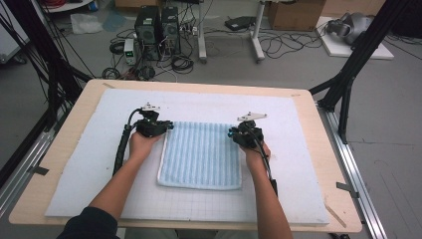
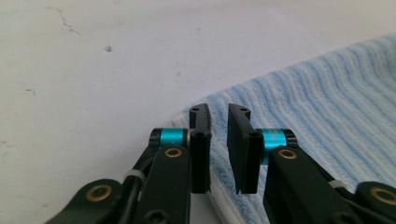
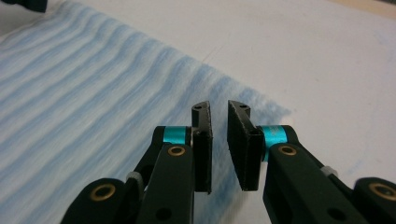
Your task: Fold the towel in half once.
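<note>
High view shows both grippers flanking towel (image 1: pixel 200 155).

Black hand-held gripper (image 2: pixel 218 140), 2 teal rollers, brass screws, dark sleeve (image 1: pixel 92 224)

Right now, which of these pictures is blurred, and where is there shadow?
Right gripper view: the blue striped towel is smeared by motion blur, with a soft shadow ahead of the jaws. Left gripper view: the towel ribs read sharper; the white mat is evenly lit. High view: even light, faint shadows beside the forearms.
</note>
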